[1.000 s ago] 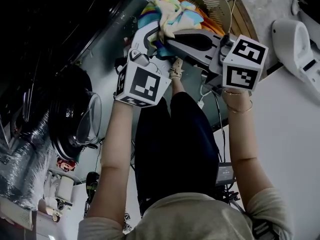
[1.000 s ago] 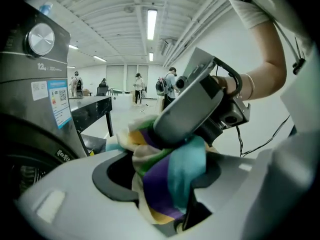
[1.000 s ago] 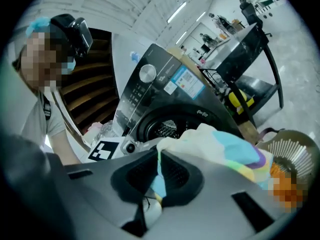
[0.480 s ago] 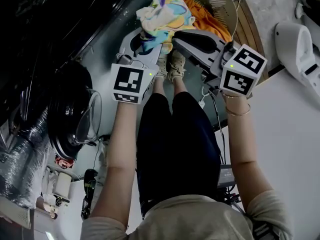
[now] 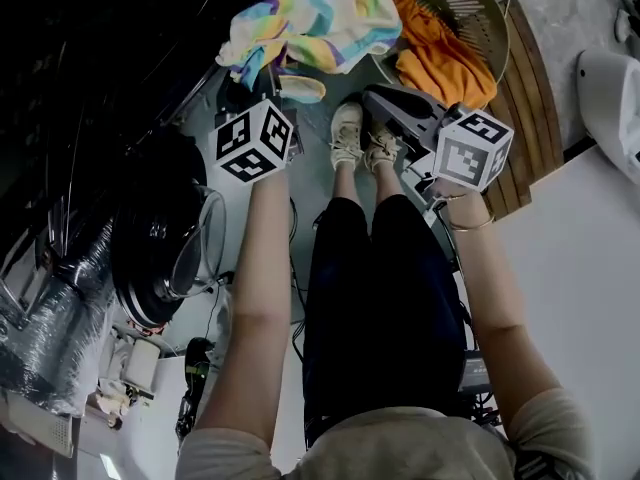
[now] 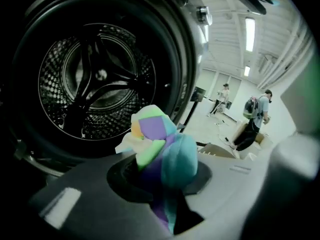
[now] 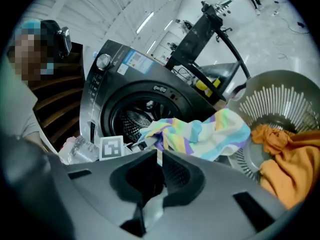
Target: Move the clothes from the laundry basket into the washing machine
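Observation:
A pastel striped cloth (image 5: 310,28) hangs between both grippers, above the floor between the basket and the washer. My left gripper (image 5: 262,80) is shut on a bunched end of the cloth (image 6: 160,151), and in the left gripper view the steel drum (image 6: 97,79) of the washing machine gapes just beyond. My right gripper (image 5: 378,96) is shut, with a thin pale edge of the same cloth (image 7: 200,131) pinched between its jaws. Orange clothes (image 5: 440,58) lie in the round slatted laundry basket (image 5: 480,3). The washer's glass door (image 5: 195,243) stands swung open.
The person's shoes (image 5: 360,138) stand between the washer and the basket. A wooden slatted board (image 5: 525,108) lies under the basket and a white appliance (image 5: 612,93) sits at the right. A silver duct (image 5: 50,338) runs beside the washer. Two people (image 6: 255,119) stand far off.
Both grippers have carried the striped cloth out of the basket and leftward toward the washer. The left gripper has rolled. The orange clothes now lie uncovered.

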Motion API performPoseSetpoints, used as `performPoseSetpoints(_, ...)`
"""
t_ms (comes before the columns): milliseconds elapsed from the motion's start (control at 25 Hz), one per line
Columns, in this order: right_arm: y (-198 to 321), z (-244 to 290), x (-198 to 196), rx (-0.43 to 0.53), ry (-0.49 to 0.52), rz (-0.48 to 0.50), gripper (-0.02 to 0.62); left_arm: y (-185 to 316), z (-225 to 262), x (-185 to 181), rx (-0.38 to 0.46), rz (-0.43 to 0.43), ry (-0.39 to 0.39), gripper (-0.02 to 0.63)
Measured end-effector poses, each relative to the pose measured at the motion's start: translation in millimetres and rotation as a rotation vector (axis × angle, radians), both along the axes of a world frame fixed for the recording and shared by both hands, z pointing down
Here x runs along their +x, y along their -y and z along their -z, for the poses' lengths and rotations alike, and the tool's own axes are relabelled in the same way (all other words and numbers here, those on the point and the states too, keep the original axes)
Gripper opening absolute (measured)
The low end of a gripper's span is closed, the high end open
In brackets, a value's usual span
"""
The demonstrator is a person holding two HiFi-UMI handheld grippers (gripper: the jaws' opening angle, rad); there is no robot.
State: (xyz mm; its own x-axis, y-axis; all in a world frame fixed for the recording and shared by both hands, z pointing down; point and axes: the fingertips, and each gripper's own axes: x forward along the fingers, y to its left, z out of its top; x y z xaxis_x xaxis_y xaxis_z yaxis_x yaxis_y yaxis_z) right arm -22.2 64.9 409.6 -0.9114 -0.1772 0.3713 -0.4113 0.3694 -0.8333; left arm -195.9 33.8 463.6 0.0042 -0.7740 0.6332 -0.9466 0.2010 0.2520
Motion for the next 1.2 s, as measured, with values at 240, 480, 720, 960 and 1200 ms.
performPoseSetpoints(240,-1,-30,-2,-0.014,0.000,-0.035,0.021,20,-34,-58,0.015,0.174,0.069,0.096)
performPoseSetpoints(480,4,-42,-6,-0.016,0.010,-0.052,0.020,59,-24,-119,0.072,0.277,0.126,0.095)
performPoseSetpoints(720,-9,-37,-8,-0.041,0.028,-0.037,0.020,86,20,-140,0.192,0.328,0.157,0.092)
performPoseSetpoints(960,-15,-39,-9,-0.060,0.040,-0.024,0.020,110,14,-149,0.229,0.331,0.143,0.100)
performPoseSetpoints(1200,-10,-39,-3,-0.043,0.033,-0.056,0.020,104,-11,-143,0.157,0.306,0.108,0.312)
